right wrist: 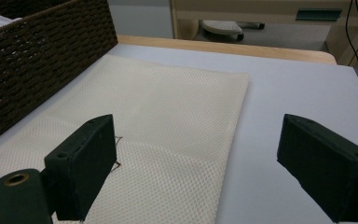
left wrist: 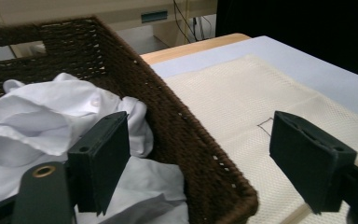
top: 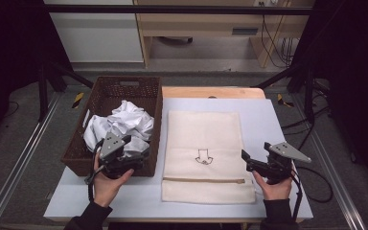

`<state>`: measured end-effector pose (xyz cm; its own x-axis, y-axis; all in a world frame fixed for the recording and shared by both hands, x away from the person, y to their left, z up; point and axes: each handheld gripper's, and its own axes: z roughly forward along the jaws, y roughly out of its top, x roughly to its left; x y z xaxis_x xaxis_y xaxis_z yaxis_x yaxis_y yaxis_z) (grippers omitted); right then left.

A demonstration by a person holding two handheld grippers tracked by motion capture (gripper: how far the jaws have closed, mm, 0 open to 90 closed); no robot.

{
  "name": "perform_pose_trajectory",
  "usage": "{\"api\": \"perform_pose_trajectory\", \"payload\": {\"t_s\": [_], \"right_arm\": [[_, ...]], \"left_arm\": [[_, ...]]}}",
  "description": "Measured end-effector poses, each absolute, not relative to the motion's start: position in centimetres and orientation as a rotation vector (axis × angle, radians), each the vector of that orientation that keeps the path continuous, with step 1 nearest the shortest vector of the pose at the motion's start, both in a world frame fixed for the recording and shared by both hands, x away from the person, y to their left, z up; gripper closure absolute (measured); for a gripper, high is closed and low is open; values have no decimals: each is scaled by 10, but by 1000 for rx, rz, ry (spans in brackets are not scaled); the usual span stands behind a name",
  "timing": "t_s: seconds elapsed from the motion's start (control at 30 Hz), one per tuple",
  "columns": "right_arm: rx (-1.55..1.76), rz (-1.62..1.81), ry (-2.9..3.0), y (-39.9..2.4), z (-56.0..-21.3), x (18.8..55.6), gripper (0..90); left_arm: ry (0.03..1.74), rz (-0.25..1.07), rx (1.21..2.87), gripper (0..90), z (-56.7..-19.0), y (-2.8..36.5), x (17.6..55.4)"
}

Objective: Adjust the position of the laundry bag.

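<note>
Jaws agape beside mesh bag (top: 206, 153)

place: lab – dark metal rig frame (top: 172, 8) | loose cables (top: 273, 43) | pale wooden desks (top: 211, 24)

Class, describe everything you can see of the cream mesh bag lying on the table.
The cream mesh laundry bag is a flat rectangle of fine netted fabric, lying smooth on the pale grey table top. A tan zip runs across it near the person's end, apparently closed, and a small dark outline mark sits near its middle. Its left edge lies beside the brown woven basket. Neither gripper touches it.
</note>
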<state>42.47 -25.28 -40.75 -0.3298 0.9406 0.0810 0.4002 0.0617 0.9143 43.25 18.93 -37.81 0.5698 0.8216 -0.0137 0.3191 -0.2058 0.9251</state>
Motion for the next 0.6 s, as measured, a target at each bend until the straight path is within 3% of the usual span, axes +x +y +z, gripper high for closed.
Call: {"api": "perform_pose_trajectory", "payload": {"t_s": [0.43, 0.6], "right_arm": [[1347, 1211, 1833, -246, -416, 428, 153], [1371, 1181, 1847, -245, -421, 429, 178]], "left_arm": [[846, 569, 1809, 329, -379, 152, 409], [840, 540, 1845, 421, -386, 143, 402]]}}
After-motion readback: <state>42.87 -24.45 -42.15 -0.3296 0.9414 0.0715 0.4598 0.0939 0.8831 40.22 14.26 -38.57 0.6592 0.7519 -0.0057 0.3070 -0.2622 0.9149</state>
